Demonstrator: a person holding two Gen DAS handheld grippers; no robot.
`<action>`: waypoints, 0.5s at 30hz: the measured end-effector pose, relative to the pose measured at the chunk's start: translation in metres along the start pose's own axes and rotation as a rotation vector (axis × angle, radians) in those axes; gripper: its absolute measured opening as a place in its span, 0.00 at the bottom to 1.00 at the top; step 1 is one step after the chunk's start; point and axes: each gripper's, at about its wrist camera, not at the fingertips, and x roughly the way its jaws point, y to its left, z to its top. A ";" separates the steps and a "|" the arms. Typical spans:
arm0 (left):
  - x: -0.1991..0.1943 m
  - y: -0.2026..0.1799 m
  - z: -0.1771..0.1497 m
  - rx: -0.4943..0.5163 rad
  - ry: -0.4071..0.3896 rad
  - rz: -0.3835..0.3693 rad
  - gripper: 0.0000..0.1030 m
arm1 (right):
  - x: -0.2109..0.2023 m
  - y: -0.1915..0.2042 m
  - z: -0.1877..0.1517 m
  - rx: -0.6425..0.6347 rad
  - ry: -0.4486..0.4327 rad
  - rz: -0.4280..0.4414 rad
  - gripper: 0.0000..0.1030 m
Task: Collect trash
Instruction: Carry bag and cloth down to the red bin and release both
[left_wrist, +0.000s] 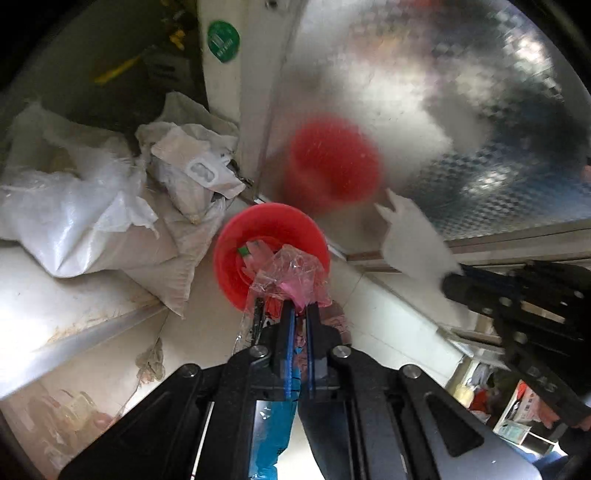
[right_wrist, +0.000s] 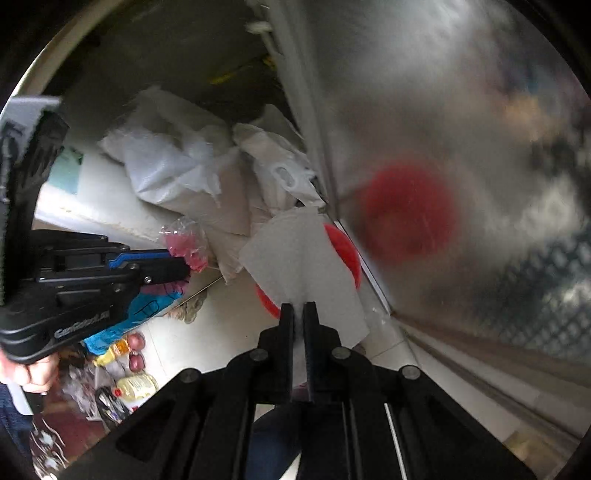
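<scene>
At far left in the left wrist view, white woven sacks (left_wrist: 85, 225) are heaped on a pale ledge, touching one another. Next along, a red bin (left_wrist: 236, 254) is set on the floor against a shiny metal panel (left_wrist: 424, 110), in which its blurred red reflection is seen; a little trash is already held inside. Over the bin's near rim, the left gripper (left_wrist: 301, 306) is pointed steeply downward, its jaws pinched narrow on a crumpled clear and pink plastic wrapper (left_wrist: 291, 275). At right, the right gripper (left_wrist: 452, 277) is closed tightly on a white paper sheet (left_wrist: 410, 240), which is held off to the side of the bin in this view; in the right wrist view the same sheet (right_wrist: 306, 262) is seen covering much of the bin's mouth (right_wrist: 345, 251). Risks, as judged: the light wrapper may cling to the pads on release, or drift and catch on the rim; the broad paper may drape across the opening or slide down the panel to the floor if let go off-centre; the bin may be tipped if it is struck by either descending gripper.
</scene>
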 end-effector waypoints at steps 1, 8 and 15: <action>0.004 0.000 0.003 0.003 0.003 0.001 0.04 | 0.001 -0.001 0.001 0.008 0.003 0.000 0.04; 0.009 -0.008 0.012 0.061 -0.001 0.032 0.35 | 0.002 -0.021 0.008 0.029 0.006 -0.004 0.04; 0.012 -0.007 0.007 0.061 0.005 0.042 0.49 | 0.006 -0.036 0.010 0.026 0.013 -0.006 0.04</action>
